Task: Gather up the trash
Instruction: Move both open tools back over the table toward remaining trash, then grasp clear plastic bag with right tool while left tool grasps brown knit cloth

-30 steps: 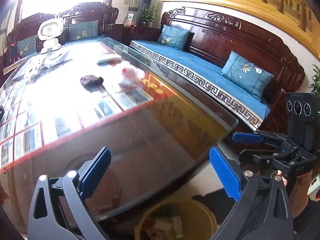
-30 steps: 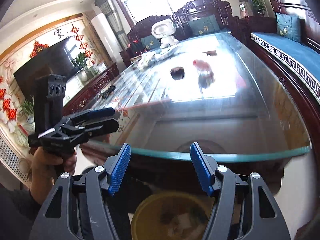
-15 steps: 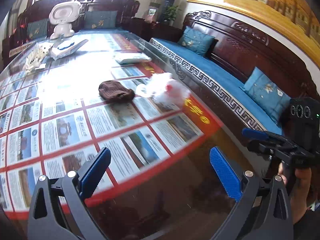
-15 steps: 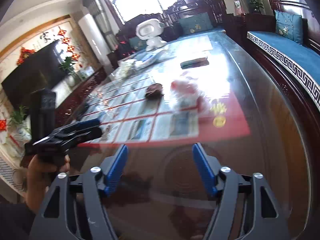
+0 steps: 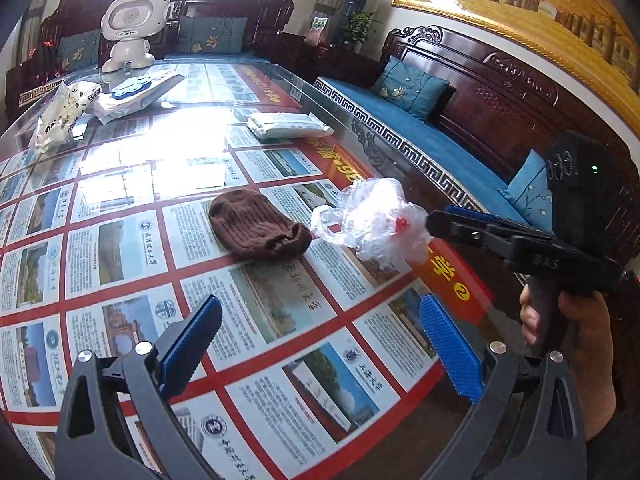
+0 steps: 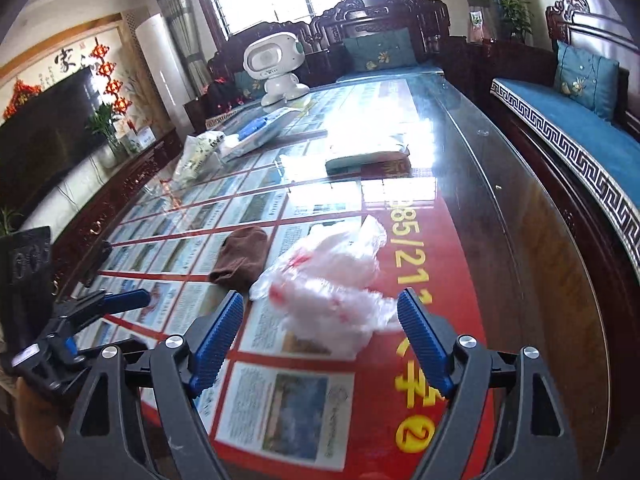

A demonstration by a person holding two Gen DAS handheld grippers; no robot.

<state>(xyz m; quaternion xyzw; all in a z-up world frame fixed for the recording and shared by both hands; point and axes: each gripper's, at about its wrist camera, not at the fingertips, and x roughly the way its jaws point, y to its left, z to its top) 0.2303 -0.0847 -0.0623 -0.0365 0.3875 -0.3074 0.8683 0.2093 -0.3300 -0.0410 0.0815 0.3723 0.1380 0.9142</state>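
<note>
We hold our left gripper [image 5: 320, 344] low over the near end of the glass-topped table [image 5: 120, 184], jaws spread wide and empty; we judge it waits in reserve, since nothing lies between its blue pads. Just right of it on the glass sits one brown ribbed knitted cap [image 5: 258, 226], touching the one crumpled clear plastic bag with red print [image 5: 372, 220], which we take to be the trash to collect. Our right gripper [image 6: 320, 336] comes at that bag from the near side, jaws likewise spread with nothing pinched, the bag lying just ahead of and between the pads, lined up, we reckon, for a straight close on the loose film

Counting left to right along the far half of the table: one white printed snack bag [image 5: 60, 116], one flat white packet with a blue label [image 5: 136, 92], one white toy robot with a rounded head [image 5: 132, 28], and one white sealed tissue pack [image 5: 288, 124]. So two grippers, one cap, one bag of trash nearby, four further items beyond
</note>
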